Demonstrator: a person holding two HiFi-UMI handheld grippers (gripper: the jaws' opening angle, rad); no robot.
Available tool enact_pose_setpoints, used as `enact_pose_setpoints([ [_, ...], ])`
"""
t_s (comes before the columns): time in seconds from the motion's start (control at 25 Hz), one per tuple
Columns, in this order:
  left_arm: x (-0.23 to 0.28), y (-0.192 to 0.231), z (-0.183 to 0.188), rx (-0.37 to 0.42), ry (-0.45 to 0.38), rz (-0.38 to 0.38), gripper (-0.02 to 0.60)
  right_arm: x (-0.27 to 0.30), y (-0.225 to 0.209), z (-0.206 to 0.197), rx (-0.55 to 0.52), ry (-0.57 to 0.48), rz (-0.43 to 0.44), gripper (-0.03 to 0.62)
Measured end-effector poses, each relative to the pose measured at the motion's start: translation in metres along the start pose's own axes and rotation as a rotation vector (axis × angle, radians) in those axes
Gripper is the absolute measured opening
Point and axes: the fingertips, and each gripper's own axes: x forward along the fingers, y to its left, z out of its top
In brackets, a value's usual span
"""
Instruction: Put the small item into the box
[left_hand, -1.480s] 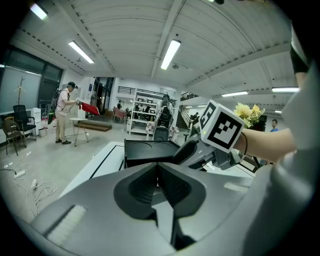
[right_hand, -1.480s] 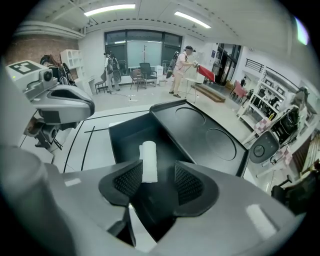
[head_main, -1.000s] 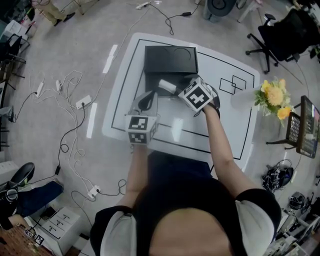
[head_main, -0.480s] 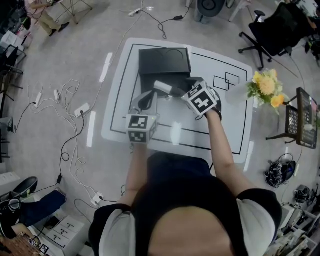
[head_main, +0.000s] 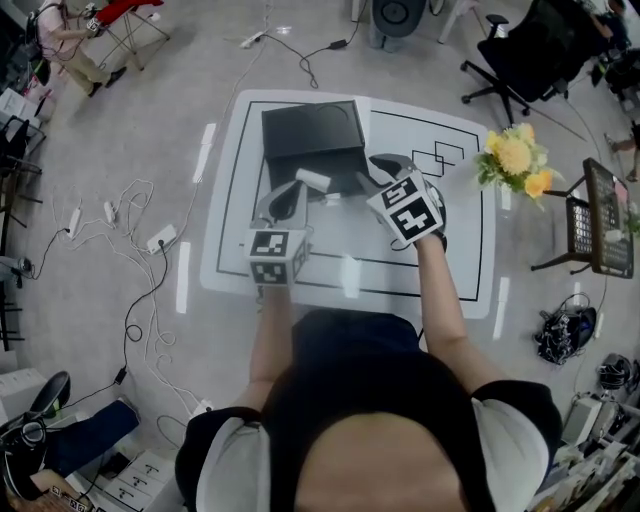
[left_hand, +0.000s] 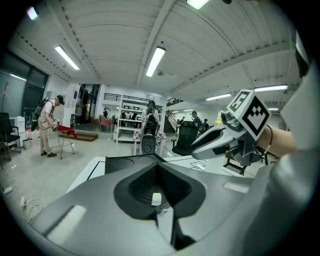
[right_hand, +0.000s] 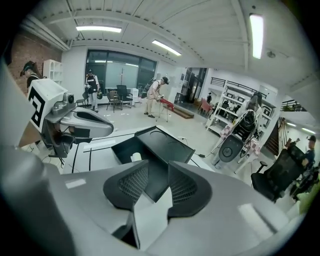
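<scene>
Right tongs (head_main: 376, 170) hang above the open box (head_main: 310, 130), tilted down toward it. Their jaws stand partway apart with nothing between them, and they have just been closing. Behind them the forearm (head_main: 445, 310) reaches out straight from the body. Left tongs (head_main: 287, 190) point almost level at the box's near edge, jaws together and empty. Inside the box lies the small white item (head_main: 313, 180), just ahead of the left tips and left of the right ones.
</scene>
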Motion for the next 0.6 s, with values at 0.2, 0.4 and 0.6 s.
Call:
enact_pose_setpoints([
  [0.2,0.0,-0.002,0.011,0.016,-0.016,0.0,0.009,-0.018,-0.011,0.006,0.046,-0.058,-0.044,0.094],
  [0.4,-0.003,-0.003,0.021,0.034,-0.037,0.0,0.009,-0.039,-0.018,0.015,0.114,-0.143,-0.083,0.041],
  [0.6,-0.003,-0.009,0.028,0.044,-0.05,-0.014,0.009,-0.062,-0.028,0.022,0.238,-0.255,-0.121,0.003],
])
